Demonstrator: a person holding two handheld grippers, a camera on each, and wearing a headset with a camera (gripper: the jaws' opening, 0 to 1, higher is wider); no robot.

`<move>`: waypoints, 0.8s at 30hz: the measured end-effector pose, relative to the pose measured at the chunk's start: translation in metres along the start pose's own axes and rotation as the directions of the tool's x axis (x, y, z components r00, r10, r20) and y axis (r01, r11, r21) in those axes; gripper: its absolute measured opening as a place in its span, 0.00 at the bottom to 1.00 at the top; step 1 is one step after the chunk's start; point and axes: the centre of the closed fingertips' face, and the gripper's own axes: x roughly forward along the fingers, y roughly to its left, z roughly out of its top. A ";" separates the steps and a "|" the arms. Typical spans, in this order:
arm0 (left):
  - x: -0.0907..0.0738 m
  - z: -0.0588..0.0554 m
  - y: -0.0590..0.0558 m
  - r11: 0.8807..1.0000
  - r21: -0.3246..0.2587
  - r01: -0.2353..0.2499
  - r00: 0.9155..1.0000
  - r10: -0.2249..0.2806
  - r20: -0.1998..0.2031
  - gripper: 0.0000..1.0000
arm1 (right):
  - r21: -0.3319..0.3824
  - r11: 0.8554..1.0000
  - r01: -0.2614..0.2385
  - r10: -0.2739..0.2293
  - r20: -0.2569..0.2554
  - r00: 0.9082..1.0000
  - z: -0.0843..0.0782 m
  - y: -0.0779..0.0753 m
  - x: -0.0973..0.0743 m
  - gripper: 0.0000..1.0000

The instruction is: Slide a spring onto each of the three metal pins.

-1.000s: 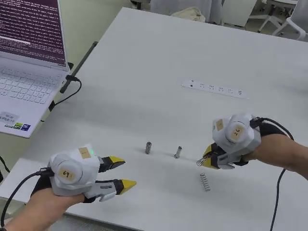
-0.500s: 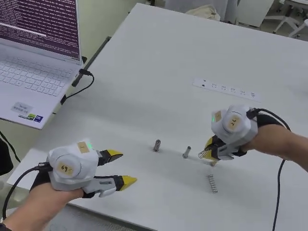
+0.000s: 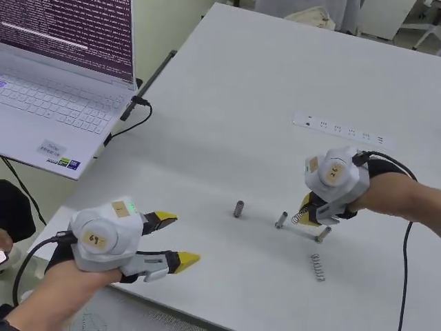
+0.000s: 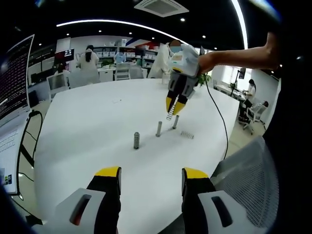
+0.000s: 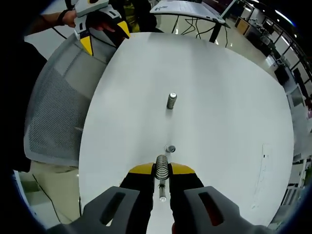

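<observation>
1. A laptop sits at the left of the white table; the left gripper hovers over the near edge, jaws spread wide, holding nothing.
2. Mid-table stands a spring-fitted pin; just right of it is a bare pin.
3. The right gripper pinches a spring between its yellow tips, just beside the third pin; a loose spring lies flat nearer the edge.

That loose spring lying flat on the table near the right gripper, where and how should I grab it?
Probably from above, jaws closing across the loose spring near one end. It lies flat on the table, so both long sides are exposed, and the other end is left free for threading.
</observation>
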 end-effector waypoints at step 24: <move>-0.009 -0.003 0.008 0.999 -0.034 -0.032 0.999 0.032 0.006 0.43 | -0.043 0.999 -0.030 0.029 -0.028 0.999 0.010 -0.015 0.014 0.09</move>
